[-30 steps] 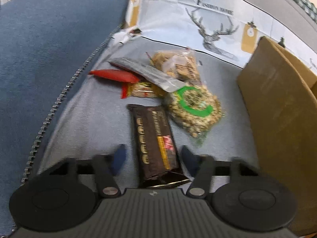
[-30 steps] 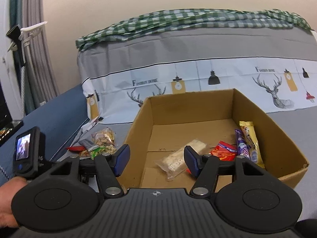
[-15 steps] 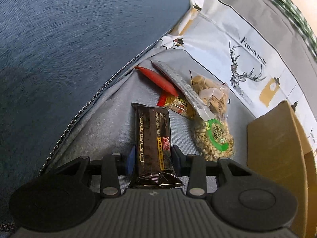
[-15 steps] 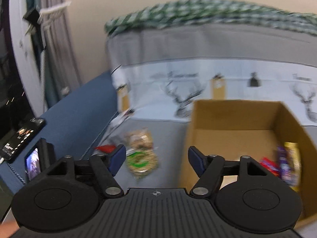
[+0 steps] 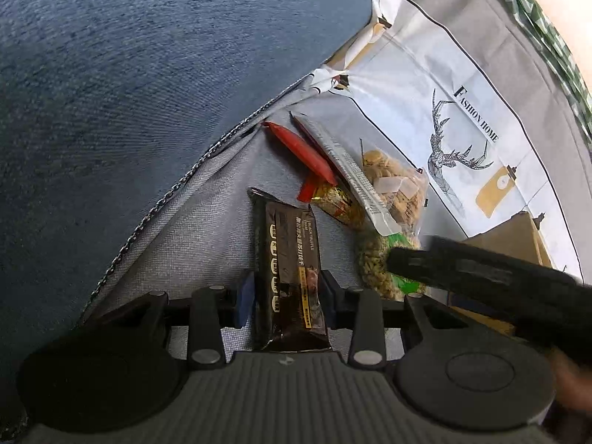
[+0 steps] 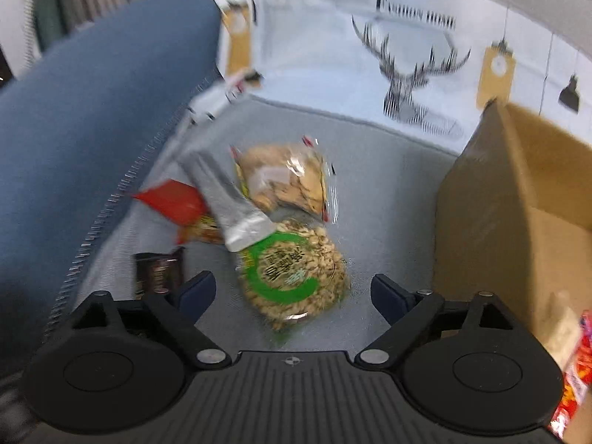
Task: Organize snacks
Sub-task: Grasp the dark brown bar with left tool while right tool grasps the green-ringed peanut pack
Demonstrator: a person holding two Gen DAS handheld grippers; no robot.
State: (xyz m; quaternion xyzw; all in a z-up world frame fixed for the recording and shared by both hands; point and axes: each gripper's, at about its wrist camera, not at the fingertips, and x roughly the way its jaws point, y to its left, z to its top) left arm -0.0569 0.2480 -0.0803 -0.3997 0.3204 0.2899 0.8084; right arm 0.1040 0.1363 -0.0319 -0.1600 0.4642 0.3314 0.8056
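Observation:
My left gripper (image 5: 286, 296) is shut on a dark brown snack bar (image 5: 290, 259), lying lengthwise between the jaws on the grey sofa seat. Beyond it lies a pile of snacks: a red packet (image 5: 299, 150), a silver packet (image 5: 347, 174), a clear bag of biscuits (image 5: 396, 181) and a green-labelled bag of nuts (image 6: 292, 270). My right gripper (image 6: 294, 296) is open and empty, its jaws on either side of the nut bag, just above it. The brown bar also shows in the right wrist view (image 6: 159, 270).
A cardboard box (image 6: 499, 199) stands to the right with several snacks (image 6: 577, 366) inside. A blue cushion (image 5: 129, 92) with a zipper edge rises on the left. A deer-print sheet (image 6: 407, 55) covers the sofa back.
My left gripper has closed on the brown bar and holds it. My right gripper has swung left from over the box and dropped down around the nut bag.

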